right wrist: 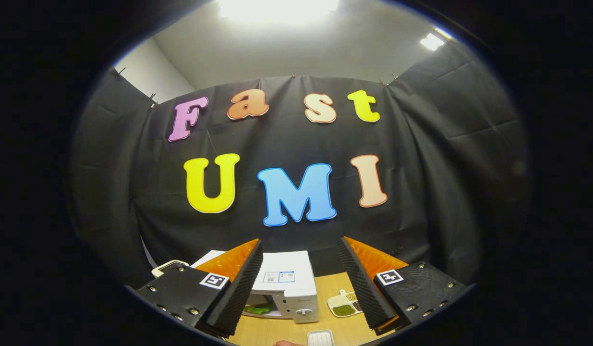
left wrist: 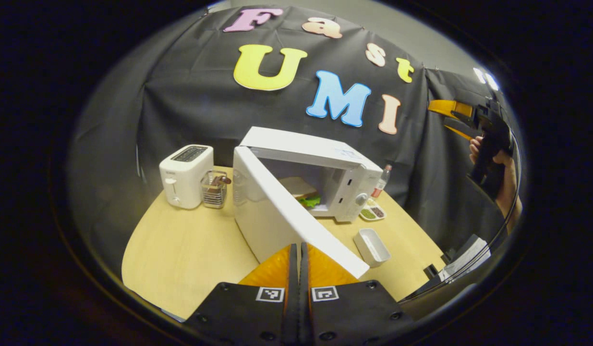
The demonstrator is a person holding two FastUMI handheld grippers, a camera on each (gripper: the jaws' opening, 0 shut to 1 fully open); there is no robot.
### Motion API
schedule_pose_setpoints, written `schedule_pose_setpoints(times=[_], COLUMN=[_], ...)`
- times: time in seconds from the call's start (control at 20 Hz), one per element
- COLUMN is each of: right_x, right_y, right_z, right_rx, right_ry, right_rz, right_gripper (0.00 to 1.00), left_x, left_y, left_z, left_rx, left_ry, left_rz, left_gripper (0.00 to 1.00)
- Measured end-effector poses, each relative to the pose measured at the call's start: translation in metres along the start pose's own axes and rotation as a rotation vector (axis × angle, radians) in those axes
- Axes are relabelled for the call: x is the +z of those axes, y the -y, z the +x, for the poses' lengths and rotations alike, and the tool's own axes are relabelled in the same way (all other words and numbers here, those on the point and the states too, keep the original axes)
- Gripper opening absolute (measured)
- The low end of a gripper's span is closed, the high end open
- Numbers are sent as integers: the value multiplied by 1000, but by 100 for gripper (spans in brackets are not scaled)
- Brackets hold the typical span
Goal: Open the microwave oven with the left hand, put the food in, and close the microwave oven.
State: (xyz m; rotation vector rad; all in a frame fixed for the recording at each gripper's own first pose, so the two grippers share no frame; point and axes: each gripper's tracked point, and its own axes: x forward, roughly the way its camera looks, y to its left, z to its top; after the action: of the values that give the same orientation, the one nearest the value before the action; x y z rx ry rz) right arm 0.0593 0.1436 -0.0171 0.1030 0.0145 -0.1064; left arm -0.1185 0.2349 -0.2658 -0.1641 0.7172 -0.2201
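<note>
The white microwave stands on the table with its door swung wide toward me. Inside lies a sandwich with green lettuce. My left gripper is low in the left gripper view, shut with nothing between its fingers, its tips just in front of the door's free lower edge. A hand holds my right gripper high at the far right. In the right gripper view the right gripper stands open and empty, well above the microwave, with the sandwich's lettuce showing in the cavity.
A white toaster and a glass holder stand left of the microwave. To its right are a bottle, a divided dish and a small white tray. The wooden table has free room at front left.
</note>
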Motion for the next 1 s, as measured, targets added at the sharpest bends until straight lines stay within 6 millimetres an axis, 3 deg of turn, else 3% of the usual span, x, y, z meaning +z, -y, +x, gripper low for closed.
schedule_pose_setpoints(times=[0.4,0.8,1.0], right_x=[6,-8,-13], right_y=[49,102,119], right_z=[10,14,18], right_rx=[-41,-100,-104], right_ry=[15,-30,-40], right_rz=[-19,9,3], right_gripper=[96,96,96], left_x=[14,36,46], left_y=[59,105,125], left_z=[48,105,132], left_rx=[-60,-121,-136], left_ry=[-25,-28,-21], left_rz=[49,57,50], left_gripper=[7,7,7])
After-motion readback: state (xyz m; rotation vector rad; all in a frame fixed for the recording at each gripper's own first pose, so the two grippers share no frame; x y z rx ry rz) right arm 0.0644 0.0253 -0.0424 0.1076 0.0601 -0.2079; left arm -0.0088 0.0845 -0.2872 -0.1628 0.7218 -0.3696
